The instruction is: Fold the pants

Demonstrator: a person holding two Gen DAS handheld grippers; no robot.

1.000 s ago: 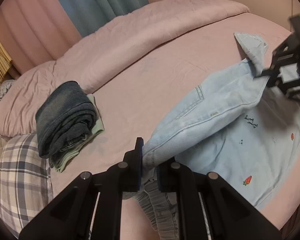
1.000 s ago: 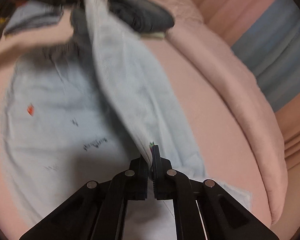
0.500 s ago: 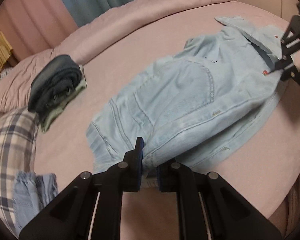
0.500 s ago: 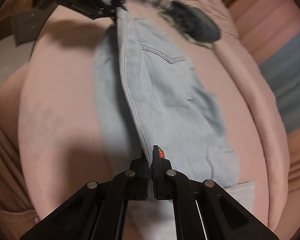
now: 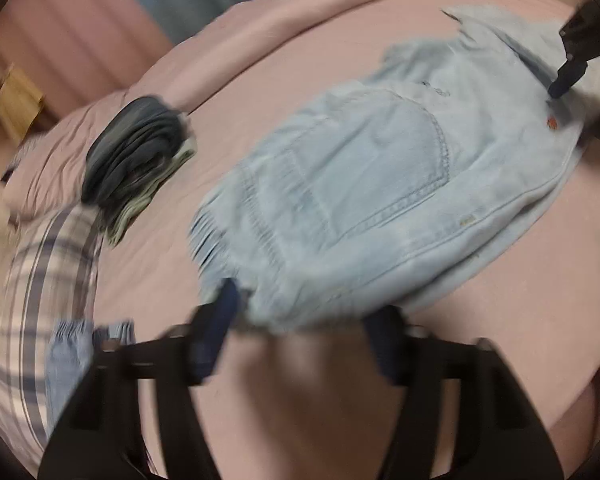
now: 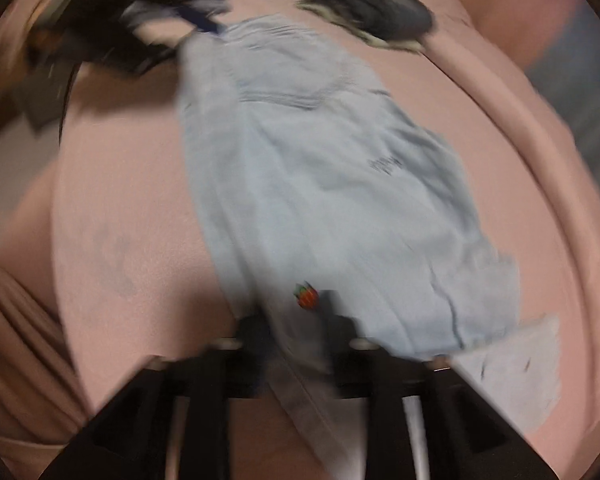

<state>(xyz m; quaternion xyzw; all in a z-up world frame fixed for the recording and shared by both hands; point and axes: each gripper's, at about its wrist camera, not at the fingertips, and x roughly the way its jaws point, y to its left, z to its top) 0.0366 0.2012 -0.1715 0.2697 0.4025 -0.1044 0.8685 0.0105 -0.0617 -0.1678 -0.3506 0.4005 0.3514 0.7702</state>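
Left wrist view: pants (image 5: 380, 184) lie folded lengthwise mid-bed (image 5: 300, 76) w/ left gripper (image 5: 300, 336) fingers spread wide & released, right gripper (image 6: 296, 328) likewise let go at 3 o'clock; next prob. regrip hems for cross-fold.

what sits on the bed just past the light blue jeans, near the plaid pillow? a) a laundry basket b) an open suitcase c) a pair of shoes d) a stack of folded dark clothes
d: a stack of folded dark clothes lies on the pink bed, between the light blue jeans and the plaid pillow.
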